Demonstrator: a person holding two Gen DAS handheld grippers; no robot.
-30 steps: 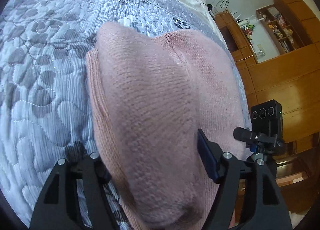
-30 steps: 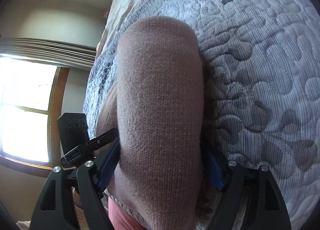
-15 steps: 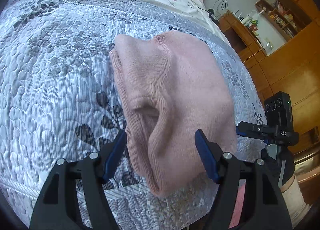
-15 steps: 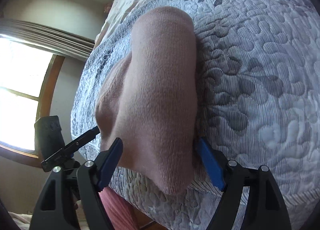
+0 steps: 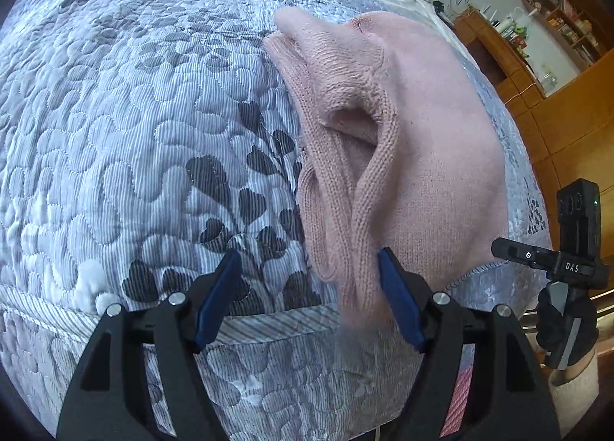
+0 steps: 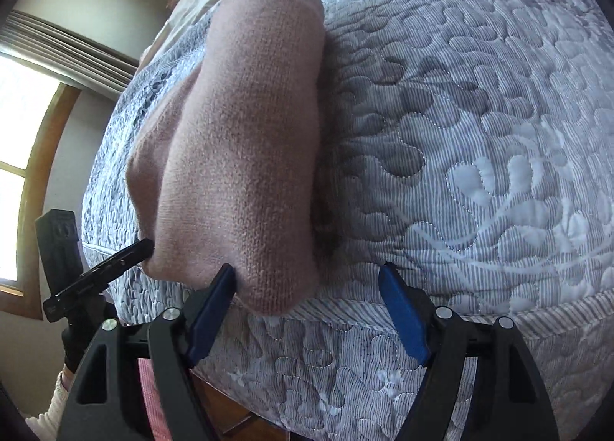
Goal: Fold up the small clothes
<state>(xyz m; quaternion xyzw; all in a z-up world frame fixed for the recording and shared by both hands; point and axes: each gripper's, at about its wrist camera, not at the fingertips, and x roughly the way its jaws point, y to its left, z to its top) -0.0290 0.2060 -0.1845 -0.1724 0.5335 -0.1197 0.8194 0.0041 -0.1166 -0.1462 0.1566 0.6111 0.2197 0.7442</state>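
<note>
- Now both grippers sit farther back from the pink knit garment [image 5: 429, 126] than a second ago, when the knit filled the space between each pair of jaws; more of the bed's edge shows in both views
- Half a second ago the garment still lay between the blue pads of each gripper; now it sits mostly ahead of them
- Garment lies folded on the grey quilted bedspread [image 5: 153, 126] near the front edge of the bed, its near end drooping a little over that edge
- Left gripper [image 5: 307, 303]: jaws wide apart and holding nothing; the ribbed fold of the garment hangs just beside the right-hand pad, and whether it touches the pad I cannot tell
- Right gripper [image 6: 307, 312]: jaws wide apart, empty; in this view the garment [image 6: 249, 134] has its rounded near end right against the tip of the left-hand pad, while the other pad stands clear over the bedspread [image 6: 479, 134]
- Each wrist view shows the other gripper's black camera mount at its side, and a gloved hand [image 5: 564, 329] grips the one seen from the left wrist
</note>
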